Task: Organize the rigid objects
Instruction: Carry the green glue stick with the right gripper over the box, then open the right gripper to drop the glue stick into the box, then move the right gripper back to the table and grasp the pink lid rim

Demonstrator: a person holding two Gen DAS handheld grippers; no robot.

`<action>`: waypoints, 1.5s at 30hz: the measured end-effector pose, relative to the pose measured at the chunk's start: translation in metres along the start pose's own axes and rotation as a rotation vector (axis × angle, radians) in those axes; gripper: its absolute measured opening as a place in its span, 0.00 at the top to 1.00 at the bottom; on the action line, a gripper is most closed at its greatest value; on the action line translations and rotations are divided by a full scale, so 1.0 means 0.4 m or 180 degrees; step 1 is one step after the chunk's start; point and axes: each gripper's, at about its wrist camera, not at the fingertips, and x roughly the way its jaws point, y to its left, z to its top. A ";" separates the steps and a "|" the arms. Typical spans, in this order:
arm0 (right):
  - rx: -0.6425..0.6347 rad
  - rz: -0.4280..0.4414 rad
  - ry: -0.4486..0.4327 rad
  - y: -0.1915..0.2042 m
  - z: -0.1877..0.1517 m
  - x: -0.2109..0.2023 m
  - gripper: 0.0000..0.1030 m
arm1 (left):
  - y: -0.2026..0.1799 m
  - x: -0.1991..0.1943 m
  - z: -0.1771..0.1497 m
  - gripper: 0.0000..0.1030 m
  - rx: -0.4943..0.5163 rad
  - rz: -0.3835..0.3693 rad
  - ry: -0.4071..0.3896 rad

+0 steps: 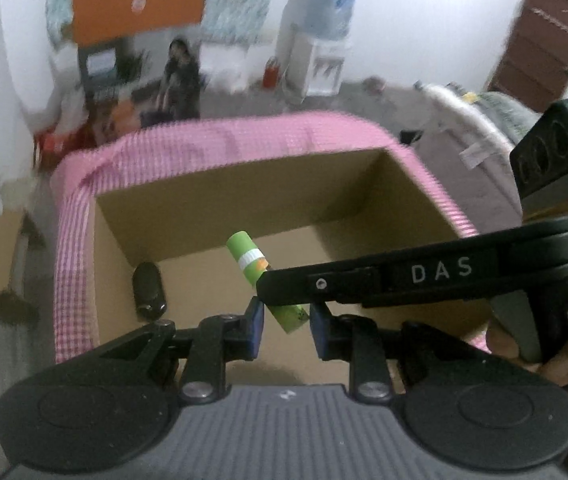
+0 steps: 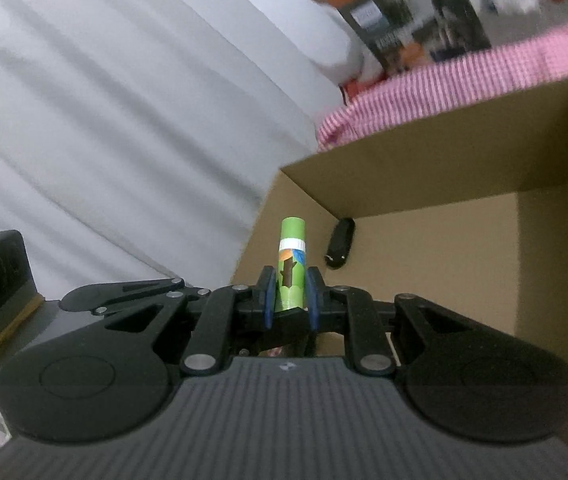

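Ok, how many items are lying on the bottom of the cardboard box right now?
1: a black oval object on the floor near the left wall of the cardboard box. The green tube is clamped in the right gripper above it. The near floor is hidden.

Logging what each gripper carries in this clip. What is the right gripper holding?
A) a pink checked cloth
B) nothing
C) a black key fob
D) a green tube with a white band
D: in the right wrist view the right gripper has its blue pads closed on the green tube, held over the cardboard box, while the black key fob lies on the box floor.
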 end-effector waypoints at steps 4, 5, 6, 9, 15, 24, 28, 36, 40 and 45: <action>0.0195 -0.0062 0.0253 -0.046 0.032 0.095 0.85 | 0.047 0.062 0.007 0.75 -0.0042 0.0123 0.0232; 0.0222 -0.0083 0.0300 -0.050 0.036 0.113 0.85 | 0.051 0.072 0.003 0.75 -0.0038 0.0168 0.0286; 0.0279 -0.0114 0.0371 -0.058 0.041 0.137 0.84 | 0.054 0.086 0.002 0.75 -0.0027 0.0226 0.0346; 0.0403 -0.0166 0.0539 -0.072 0.036 0.182 0.83 | 0.058 0.118 -0.002 0.72 0.0014 0.0348 0.0486; 0.0560 -0.0165 0.0646 -0.089 0.042 0.212 0.77 | 0.063 0.116 -0.005 0.69 -0.0019 0.0363 0.0457; 0.0562 -0.0043 0.0410 -0.101 0.043 0.135 0.72 | 0.020 0.030 -0.001 0.51 0.0036 0.0284 0.0134; 0.0474 0.0002 0.0221 -0.096 0.016 0.035 0.69 | -0.003 -0.033 -0.013 0.44 0.0049 0.0229 -0.0054; 0.0266 0.0162 -0.0296 -0.049 -0.089 -0.207 0.60 | -0.058 -0.203 -0.083 0.23 0.0166 0.0075 -0.0521; 0.0171 0.0162 -0.0458 -0.037 -0.182 -0.316 0.55 | -0.091 -0.259 -0.158 0.14 0.0240 -0.0026 -0.0675; 0.0193 0.0092 -0.0403 -0.069 -0.303 -0.372 0.54 | -0.132 -0.241 -0.271 0.09 0.0317 -0.0203 -0.0580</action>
